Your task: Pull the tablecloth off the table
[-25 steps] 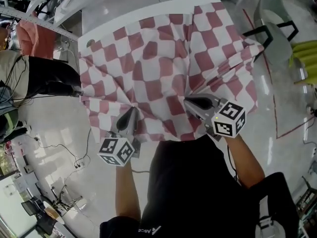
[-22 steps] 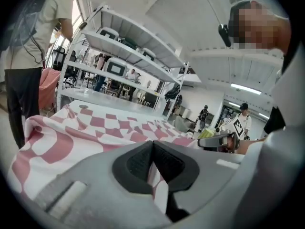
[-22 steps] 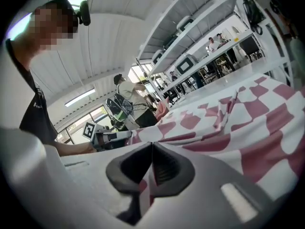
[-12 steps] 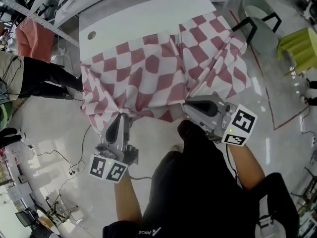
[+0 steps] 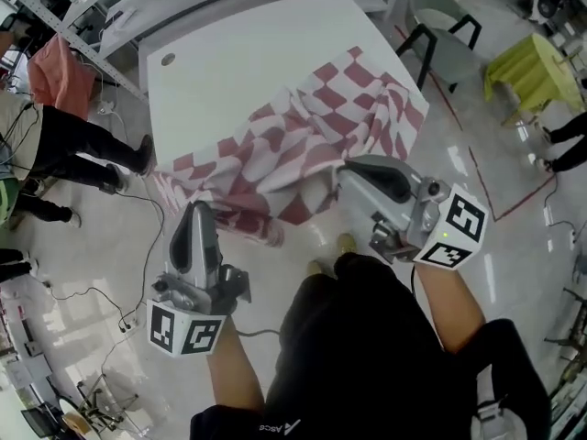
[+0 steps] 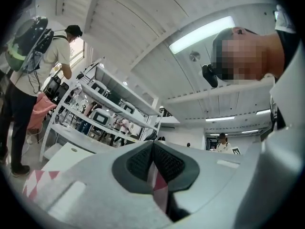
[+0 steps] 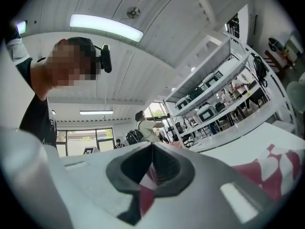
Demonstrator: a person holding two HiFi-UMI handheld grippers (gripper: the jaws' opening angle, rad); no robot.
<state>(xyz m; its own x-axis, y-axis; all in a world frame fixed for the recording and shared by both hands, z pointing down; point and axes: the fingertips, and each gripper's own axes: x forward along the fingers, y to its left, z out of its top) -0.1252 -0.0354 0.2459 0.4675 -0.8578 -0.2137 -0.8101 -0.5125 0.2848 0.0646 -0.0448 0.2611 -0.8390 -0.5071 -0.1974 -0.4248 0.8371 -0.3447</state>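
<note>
Left gripper (image 5: pixel 194 209): my jaws are clenched on a thin fold of the checked cloth. In the left gripper view a red-and-white strip comes out from between the pads.
Table (image 5: pixel 215 71): white top, bare across its far and left parts.
Tablecloth (image 5: pixel 307 136): gathered into ridges on the near right part of the top. Its near edge spills over the table's near side and hangs toward the floor between my two grippers.
Feel: I judge it light, thin and limp. It creases wherever it is pulled and slides easily over the smooth top, so nothing about it is fragile.
Hold: the hem is the best place to take it, with one pinch toward each near corner. A fold doubled between the pads should be less likely to slip out.
Snag: I think the table's corner on the right could catch the trailing part, and the hanging fold could drag on the floor.
Right gripper (image 5: pixel 347 174): my jaws are closed tight on the cloth's edge. In the right gripper view a red and white corner is wedged between the pads.
</note>
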